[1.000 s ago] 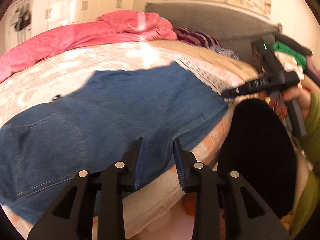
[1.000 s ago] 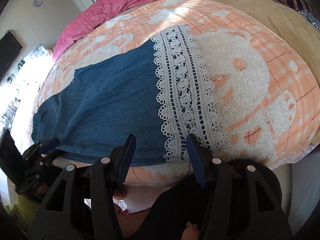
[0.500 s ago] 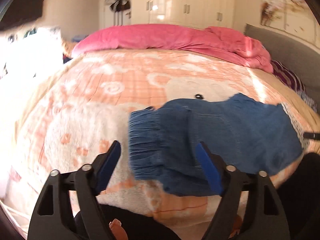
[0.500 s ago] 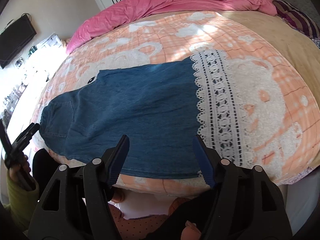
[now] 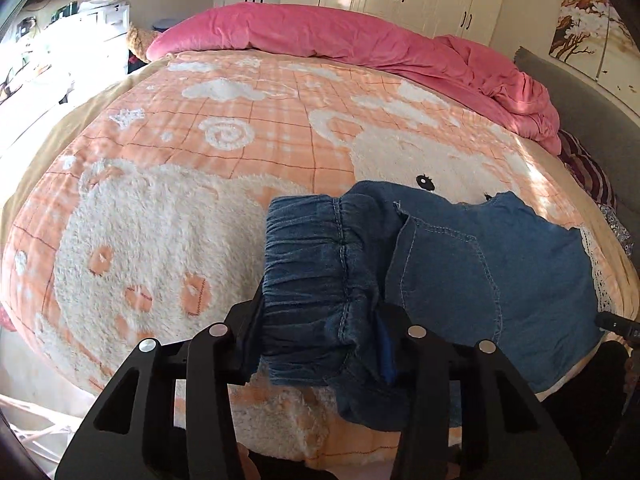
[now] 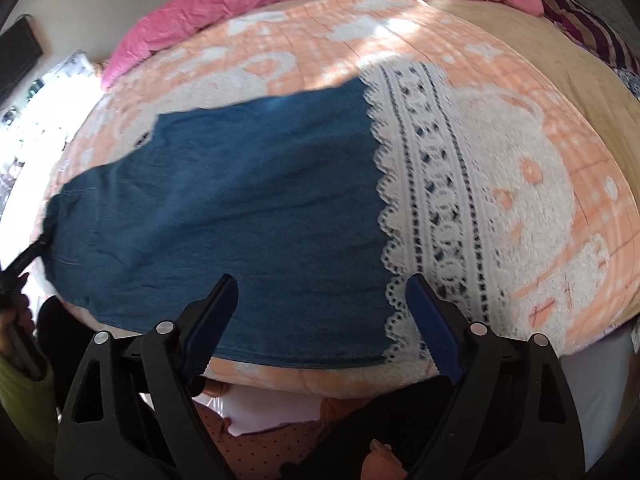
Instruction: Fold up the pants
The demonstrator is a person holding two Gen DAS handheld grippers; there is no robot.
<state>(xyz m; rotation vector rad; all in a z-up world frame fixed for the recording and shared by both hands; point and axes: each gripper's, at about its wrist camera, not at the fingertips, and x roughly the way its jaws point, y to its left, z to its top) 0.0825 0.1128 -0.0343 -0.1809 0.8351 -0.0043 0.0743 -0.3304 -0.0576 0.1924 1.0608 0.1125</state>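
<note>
The pants (image 5: 480, 272), soft blue denim with a lace hem (image 6: 432, 208), lie near the bed's (image 5: 180, 200) front edge. Our left gripper (image 5: 320, 344) has just been closing and now grasps the gathered elastic waistband (image 5: 316, 272); our right gripper (image 6: 320, 320) has been opening and hangs released above the leg. The bunched waistband could slip free, we judge, or the plush blanket could drag the fold crooked.

Item: denim pants (image 5: 480, 280), blue, with a gathered elastic waistband (image 5: 316, 280) and a white lace hem (image 6: 432, 200).
Pose: spread flat lengthwise; waistband end bunched and lifted.
Place: laid near the front edge of the bed, across the peach fleece blanket.
Stitching: pocket seam shown.
</note>
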